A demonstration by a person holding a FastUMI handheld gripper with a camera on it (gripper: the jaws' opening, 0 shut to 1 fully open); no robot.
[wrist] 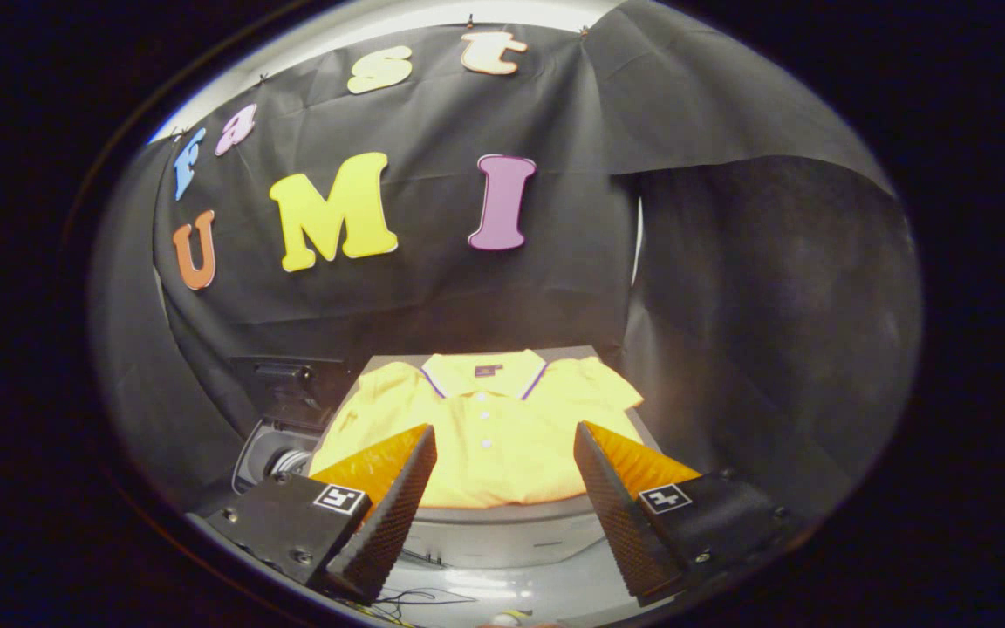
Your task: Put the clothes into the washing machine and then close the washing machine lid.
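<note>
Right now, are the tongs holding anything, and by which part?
Nothing is held. The tongs are open, both fingers clear of the yellow polo shirt, which lies flat just ahead of them.

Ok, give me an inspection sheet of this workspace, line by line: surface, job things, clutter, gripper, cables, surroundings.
Surface: grey flat top, its front edge showing bare below the shirt.
Job's things: yellow short-sleeved polo shirt spread flat on the top, collar away from the fingers; grey washing machine with round opening beside it, lid state unclear.
Clutter: nothing seen.
Gripper: black gripper with orange fingers open, fingers spread over the shirt's near hem, holding nothing.
Cables: thin dark wires below the top's front edge.
Surroundings: black cloth booth wall behind and to the side.
</note>
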